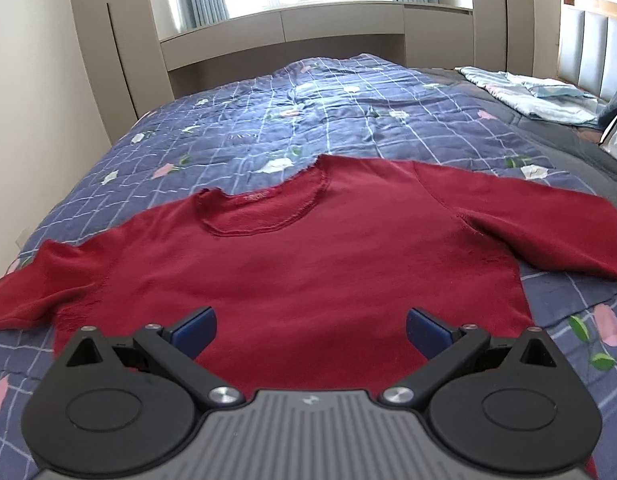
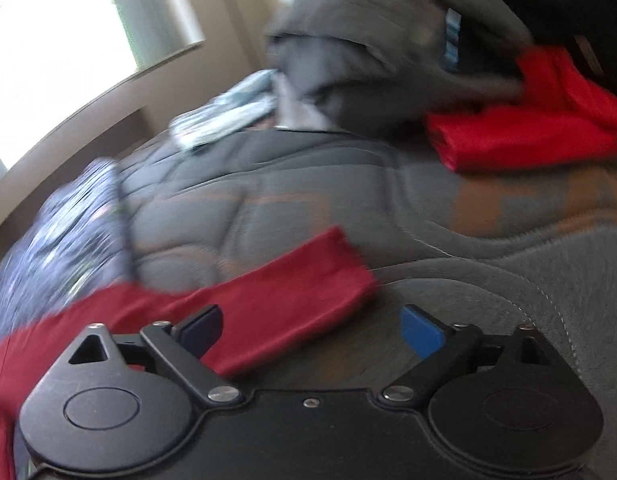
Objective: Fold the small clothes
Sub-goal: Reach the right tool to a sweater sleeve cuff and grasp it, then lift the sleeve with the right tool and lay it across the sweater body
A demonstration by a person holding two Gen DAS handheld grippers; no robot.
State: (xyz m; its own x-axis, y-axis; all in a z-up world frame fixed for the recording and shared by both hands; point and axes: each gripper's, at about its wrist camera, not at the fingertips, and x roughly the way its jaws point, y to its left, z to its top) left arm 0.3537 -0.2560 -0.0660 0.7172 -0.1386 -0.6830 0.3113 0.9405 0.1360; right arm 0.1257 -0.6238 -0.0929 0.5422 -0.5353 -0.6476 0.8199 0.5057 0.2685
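left wrist view: dark red knit long-sleeved sweater (image 1: 292,264) spread flat on blue checked floral quilt (image 1: 268,120), left gripper (image 1: 311,330) over its hem, jaws spread, empty. right wrist view, blurred: right gripper (image 2: 311,330) wide apart, unclamped, beside the sleeve cuff (image 2: 328,276) on grey padded bedding (image 2: 268,208); likely start of folding, next pinching sleeve and carrying it inward.

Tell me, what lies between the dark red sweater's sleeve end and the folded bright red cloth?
Only bare grey quilted bedding; right wrist view shows it, though blurred.

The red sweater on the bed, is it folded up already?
No, the red sweater lies flat on the quilt with both sleeves spread out.
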